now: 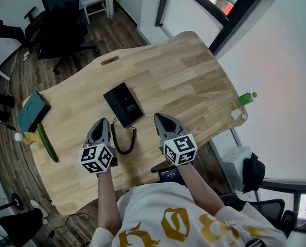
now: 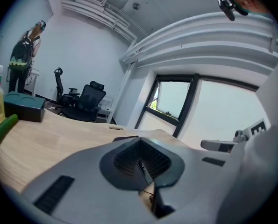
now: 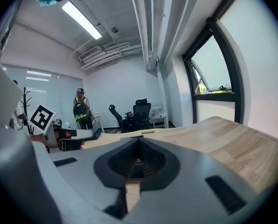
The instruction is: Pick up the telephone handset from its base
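Observation:
A flat black telephone (image 1: 123,104) lies on the wooden table (image 1: 183,76), its handset resting on the base. Its coiled black cord (image 1: 125,139) loops toward the near edge. My left gripper (image 1: 103,122) hovers just left of the cord, a little short of the phone's near end, with its jaws shut and nothing between them. My right gripper (image 1: 160,118) is to the right of the phone, apart from it, its jaws closed to a point and empty. In the left gripper view the phone shows as a thin dark sliver (image 2: 124,137) beyond the shut gripper (image 2: 139,141).
A green cucumber (image 1: 47,143), a small yellow bottle (image 1: 27,137) and a dark teal box (image 1: 32,110) sit at the table's left end. A green bottle (image 1: 245,98) stands at the right edge. Black office chairs (image 1: 60,14) are beyond the table.

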### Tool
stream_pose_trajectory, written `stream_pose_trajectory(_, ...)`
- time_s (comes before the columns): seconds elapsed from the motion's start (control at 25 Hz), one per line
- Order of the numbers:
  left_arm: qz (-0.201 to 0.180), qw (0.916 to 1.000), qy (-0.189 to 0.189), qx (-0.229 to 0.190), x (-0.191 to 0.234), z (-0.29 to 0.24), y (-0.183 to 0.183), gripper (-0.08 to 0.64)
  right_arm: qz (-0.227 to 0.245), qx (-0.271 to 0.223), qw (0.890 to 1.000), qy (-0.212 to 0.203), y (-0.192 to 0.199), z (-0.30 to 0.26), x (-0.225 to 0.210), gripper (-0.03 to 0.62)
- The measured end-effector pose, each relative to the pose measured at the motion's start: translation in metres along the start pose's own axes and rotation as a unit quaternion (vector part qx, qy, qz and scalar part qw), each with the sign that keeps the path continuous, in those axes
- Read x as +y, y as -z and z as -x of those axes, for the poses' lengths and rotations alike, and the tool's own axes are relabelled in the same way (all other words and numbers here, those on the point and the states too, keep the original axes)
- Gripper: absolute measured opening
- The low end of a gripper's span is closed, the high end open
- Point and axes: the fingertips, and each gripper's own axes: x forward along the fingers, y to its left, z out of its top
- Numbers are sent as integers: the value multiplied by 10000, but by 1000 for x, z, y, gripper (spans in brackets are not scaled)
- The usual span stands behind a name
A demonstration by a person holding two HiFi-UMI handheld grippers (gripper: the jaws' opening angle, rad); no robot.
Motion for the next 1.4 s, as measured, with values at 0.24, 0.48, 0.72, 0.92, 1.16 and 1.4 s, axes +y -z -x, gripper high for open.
stream_pose_trajectory(0.24,-244,9995,-100,162,4,-12,3,6,5,72,9998,169,4,-11,-16,5)
stream_pose_trajectory(0.48,28,9996,-127,259,12,-26,14,6,-38,214,9997,113,10,-27,-26,5)
stream_pose_trajectory(0.72,189,9988,-48,455,15,-40,28,6,-107,379,9992,36,17,-45,-32,5)
stream_pose_trajectory(0.92,253,9972,58,703,15,-53,39,6,-130,556,9984,-58,26,-59,-34,5)
stream_pose_trajectory(1.16,318,9959,5,842,24,-63,52,6,-150,770,9968,-146,41,-76,-35,5)
stream_pose_trajectory(1.4,415,9945,-26,960,31,-72,66,6,-184,917,9955,-168,51,-92,-41,5)
